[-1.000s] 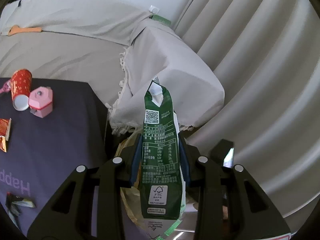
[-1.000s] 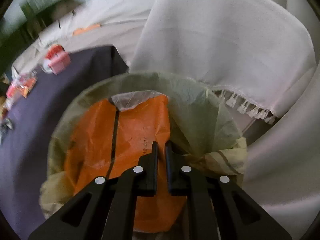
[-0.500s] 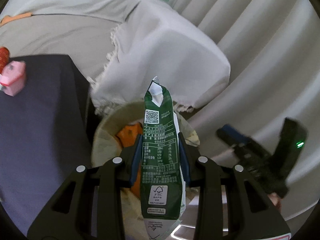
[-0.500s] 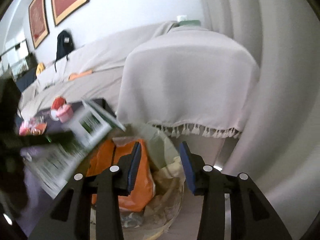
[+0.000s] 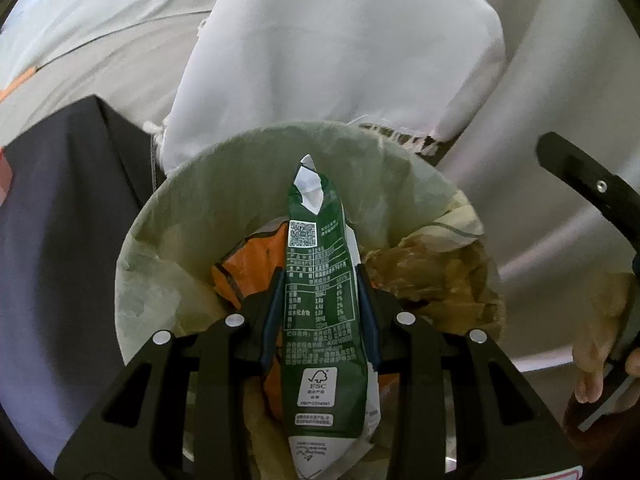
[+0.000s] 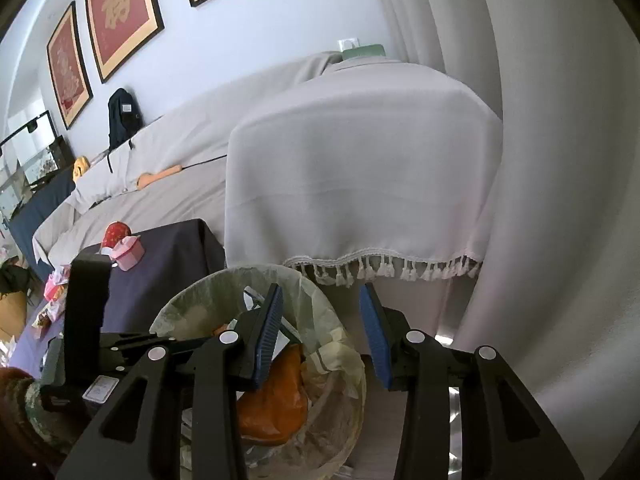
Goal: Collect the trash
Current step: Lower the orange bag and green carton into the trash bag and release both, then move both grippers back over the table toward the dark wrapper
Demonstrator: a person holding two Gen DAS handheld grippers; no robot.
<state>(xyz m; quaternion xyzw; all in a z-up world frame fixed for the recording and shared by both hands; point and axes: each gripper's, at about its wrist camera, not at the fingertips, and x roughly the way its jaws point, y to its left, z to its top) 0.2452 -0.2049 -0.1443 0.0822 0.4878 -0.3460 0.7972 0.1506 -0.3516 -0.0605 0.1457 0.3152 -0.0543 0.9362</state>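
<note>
— Draped sofa (image 5: 340,40) and curtain behind; where's your left gripper (image 5: 320,304)?
— Clamped on the green carton (image 5: 320,320), directly above the lined trash bin (image 5: 168,216).
— And your right gripper (image 6: 322,332)?
— Jaws apart, empty, bin (image 6: 344,360) just below.

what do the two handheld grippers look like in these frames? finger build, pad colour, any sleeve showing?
Both match: the left gripper and right gripper have matte black fingers with triangular cutouts, silver round screw heads, and blue ribbed pads on the inner faces. A white label with a red edge sits at the left one's base. No cables show. A dark knit sleeve with a greenish speckled cuff shows at the left hand.
</note>
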